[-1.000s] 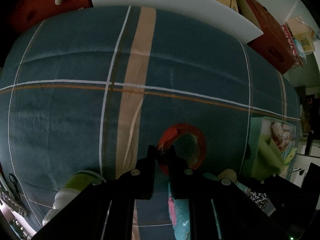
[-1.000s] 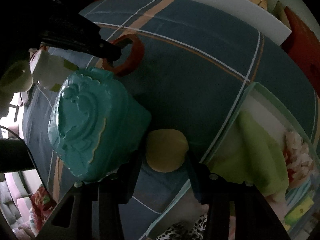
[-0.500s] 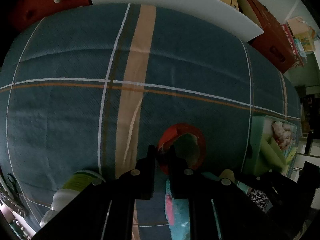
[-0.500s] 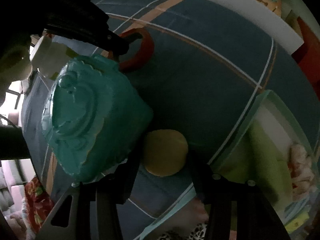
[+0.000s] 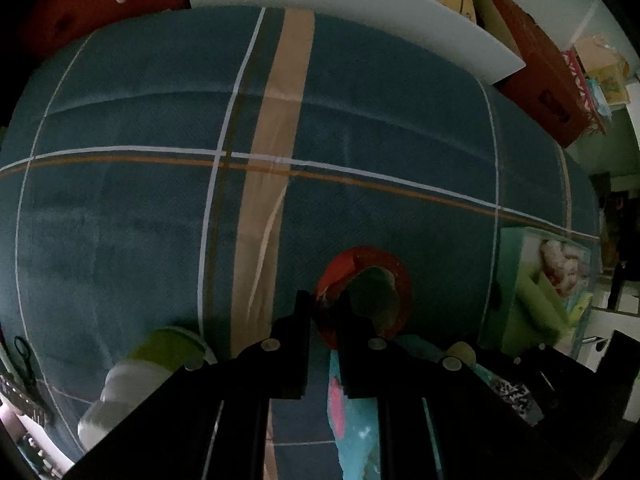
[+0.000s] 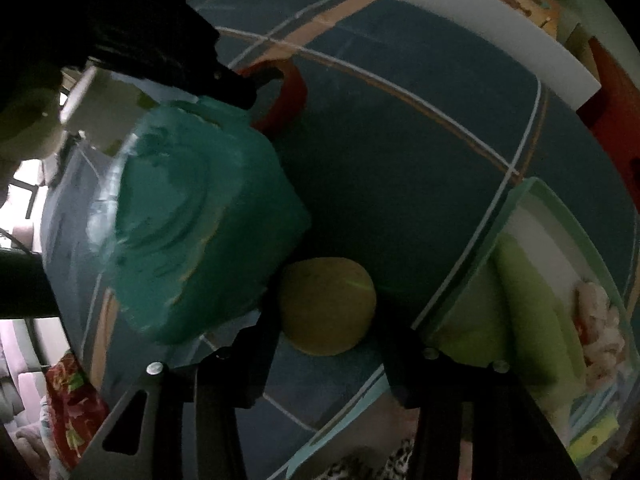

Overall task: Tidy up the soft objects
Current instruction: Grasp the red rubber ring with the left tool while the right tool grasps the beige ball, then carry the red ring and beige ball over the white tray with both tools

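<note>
1. Nothing has shifted in the left wrist view: the left tongs [image 5: 325, 306] stay pinched on the rim of the red soft ring [image 5: 362, 294], near the bed's [image 5: 120, 208] near edge.
2. Right wrist view: the right tongs [image 6: 326, 322] have crept in and are closing around the round yellow-green foam ball [image 6: 327, 306], without pressing it, just beside the pale green storage box [image 6: 516, 208]; the grasp looks imminent.

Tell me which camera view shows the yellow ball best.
The right wrist view: the yellow ball sits whole and close between the right tongs, whose jaws are closing, on the bed cover. In the left wrist view only a dim sliver peeks out behind dark hardware.
</note>
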Demonstrator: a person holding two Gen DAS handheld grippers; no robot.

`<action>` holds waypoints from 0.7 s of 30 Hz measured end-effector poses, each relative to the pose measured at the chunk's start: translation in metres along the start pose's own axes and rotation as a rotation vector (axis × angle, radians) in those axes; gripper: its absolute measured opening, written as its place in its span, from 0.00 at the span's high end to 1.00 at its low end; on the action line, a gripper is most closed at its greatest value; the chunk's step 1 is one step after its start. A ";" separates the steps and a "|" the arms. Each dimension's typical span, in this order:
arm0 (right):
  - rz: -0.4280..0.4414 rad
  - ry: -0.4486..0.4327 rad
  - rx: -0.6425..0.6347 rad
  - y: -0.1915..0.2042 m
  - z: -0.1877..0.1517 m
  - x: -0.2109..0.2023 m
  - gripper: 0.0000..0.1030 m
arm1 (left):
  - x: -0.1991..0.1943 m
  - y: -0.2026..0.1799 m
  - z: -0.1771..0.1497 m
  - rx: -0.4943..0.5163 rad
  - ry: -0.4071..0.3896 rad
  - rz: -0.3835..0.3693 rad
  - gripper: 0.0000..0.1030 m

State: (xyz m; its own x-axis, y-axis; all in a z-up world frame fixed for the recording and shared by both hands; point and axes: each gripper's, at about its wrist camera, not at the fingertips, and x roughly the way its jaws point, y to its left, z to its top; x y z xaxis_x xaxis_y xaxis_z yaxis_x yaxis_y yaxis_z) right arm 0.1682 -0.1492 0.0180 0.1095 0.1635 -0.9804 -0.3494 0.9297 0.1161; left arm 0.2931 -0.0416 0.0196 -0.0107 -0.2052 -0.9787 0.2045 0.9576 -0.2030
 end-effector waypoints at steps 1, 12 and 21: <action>-0.003 -0.010 0.003 0.000 -0.002 -0.006 0.52 | -0.003 -0.001 -0.001 0.000 -0.005 -0.001 0.88; -0.041 -0.128 0.019 0.006 -0.040 -0.077 0.52 | -0.052 -0.036 -0.021 0.025 -0.081 0.001 0.88; -0.045 -0.185 0.040 0.003 -0.066 -0.104 0.52 | -0.069 -0.070 -0.034 0.062 -0.110 0.006 0.88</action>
State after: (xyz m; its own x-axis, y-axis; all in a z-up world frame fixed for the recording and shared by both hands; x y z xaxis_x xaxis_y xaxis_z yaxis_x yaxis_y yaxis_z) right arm 0.0941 -0.1852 0.1098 0.2948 0.1760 -0.9392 -0.3037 0.9492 0.0826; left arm 0.2460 -0.0874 0.1004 0.0973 -0.2240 -0.9697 0.2646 0.9451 -0.1918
